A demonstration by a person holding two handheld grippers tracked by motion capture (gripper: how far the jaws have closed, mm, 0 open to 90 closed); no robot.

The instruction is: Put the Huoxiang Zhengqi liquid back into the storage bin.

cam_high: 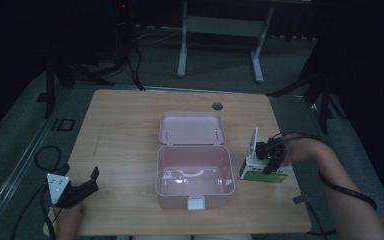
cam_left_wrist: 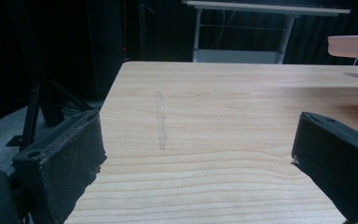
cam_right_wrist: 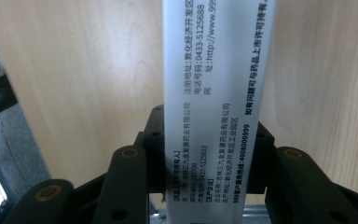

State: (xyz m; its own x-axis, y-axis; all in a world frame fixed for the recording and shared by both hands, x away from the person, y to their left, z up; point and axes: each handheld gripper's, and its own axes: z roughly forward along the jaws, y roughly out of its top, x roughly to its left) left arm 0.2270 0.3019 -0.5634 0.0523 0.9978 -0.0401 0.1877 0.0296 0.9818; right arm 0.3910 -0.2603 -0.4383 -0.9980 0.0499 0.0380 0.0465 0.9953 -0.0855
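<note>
While my right tool (cam_high: 272, 161) clamps the white-and-green medicine box (cam_high: 263, 172) across its narrow faces near the surface's right edge, the open pink container (cam_high: 194, 177) lies just to the box's left, toward the middle. The box's long axis runs away from the jaws. My left tool (cam_high: 82, 186) rests wide and empty at the near left corner, farther off.

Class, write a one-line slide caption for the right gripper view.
Right gripper clamped on a white printed box above the wooden table.
</note>
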